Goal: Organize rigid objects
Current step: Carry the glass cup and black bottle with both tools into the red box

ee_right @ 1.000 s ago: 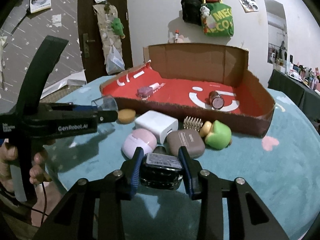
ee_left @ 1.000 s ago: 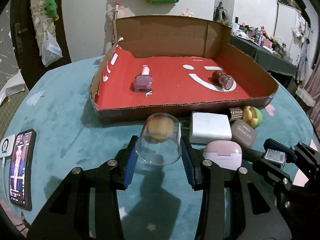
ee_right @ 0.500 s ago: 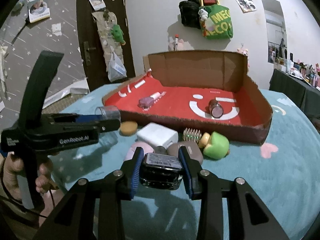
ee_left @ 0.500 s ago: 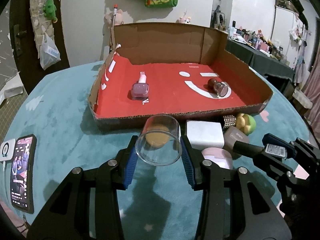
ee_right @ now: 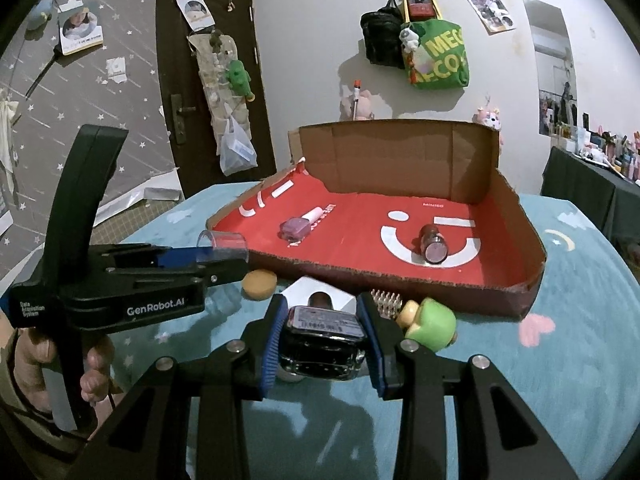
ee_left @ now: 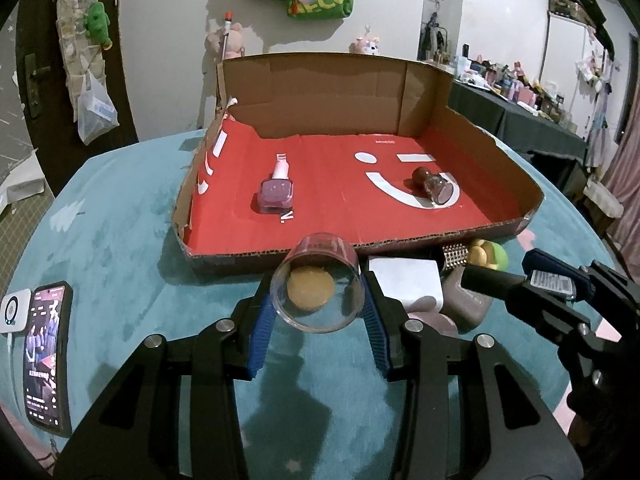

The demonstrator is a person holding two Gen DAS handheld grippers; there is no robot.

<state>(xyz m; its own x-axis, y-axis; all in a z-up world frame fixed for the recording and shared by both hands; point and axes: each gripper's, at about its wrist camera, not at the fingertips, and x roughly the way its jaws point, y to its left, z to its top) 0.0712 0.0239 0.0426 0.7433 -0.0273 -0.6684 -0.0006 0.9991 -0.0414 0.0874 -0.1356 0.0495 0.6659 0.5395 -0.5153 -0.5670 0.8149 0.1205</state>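
- Since the earlier frames both tongs had risen and moved toward the box, which sat lower and larger in both views; the loose pile had slid under them.
- The left tongs (ee_left: 318, 306) were clamped on a clear cup (ee_left: 318, 282), held on its side in the air just short of the box's near wall.
- The right tongs (ee_right: 322, 338) gripped a dark glass bottle (ee_right: 322, 336) above the pile.
- Under them, on the teal counter (ee_left: 112, 248), lay a tan disc (ee_right: 260, 284), a white block (ee_left: 404, 284), a brown case (ee_left: 466, 306), a studded clip (ee_right: 386, 302) and a green toy (ee_right: 430, 324).
- The cardboard box (ee_left: 320, 92) already held a pink bottle (ee_left: 276, 188) and a small jar (ee_left: 434, 186), both lying down.
- By my reading, two things were sorted, two were on their way, and at least five were left.
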